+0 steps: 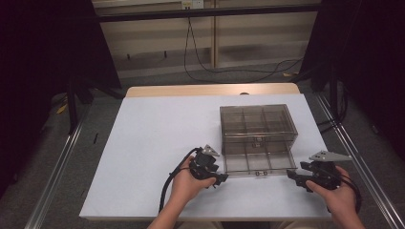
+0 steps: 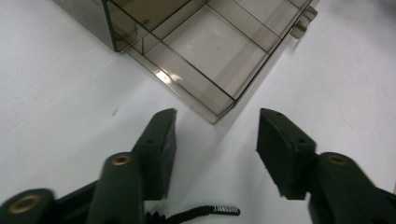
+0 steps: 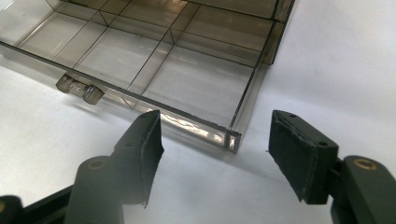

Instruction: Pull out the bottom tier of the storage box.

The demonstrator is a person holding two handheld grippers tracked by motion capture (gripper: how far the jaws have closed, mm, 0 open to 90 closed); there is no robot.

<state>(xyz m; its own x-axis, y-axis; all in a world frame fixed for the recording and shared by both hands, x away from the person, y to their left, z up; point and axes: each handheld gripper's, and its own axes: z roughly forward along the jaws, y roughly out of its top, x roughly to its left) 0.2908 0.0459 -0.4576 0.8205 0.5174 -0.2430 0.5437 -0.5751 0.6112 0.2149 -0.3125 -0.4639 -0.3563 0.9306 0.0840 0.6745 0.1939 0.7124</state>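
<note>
- The table [image 1: 157, 138] is covered in plain white, with a strip of pale wood showing along its far edge; it stands on a grey floor.
- Dark curtains hang at both sides of the room, metal rails run along the floor beside the table, and a black cable [image 1: 200, 62] loops down the pale back wall.
- The left gripper [image 1: 217, 179] is held in a hand near the table's front edge, just left of the drawer's front left corner; its jaws stand wide apart with nothing between them, and a black cord trails from it toward the person.
- The box [image 1: 258, 121], smoky clear plastic with a grid of compartments, sits on the right half of the table.
- Its drawer [image 1: 258, 160] is pulled out toward the person, with two small knobs [image 3: 79, 90] on its front; the compartments I can see hold nothing.
- The right gripper [image 1: 297, 177] is held just right of the drawer's front right corner, jaws wide and bare, pads clear of the plastic.
- Nothing lies between either gripper and the drawer.
</note>
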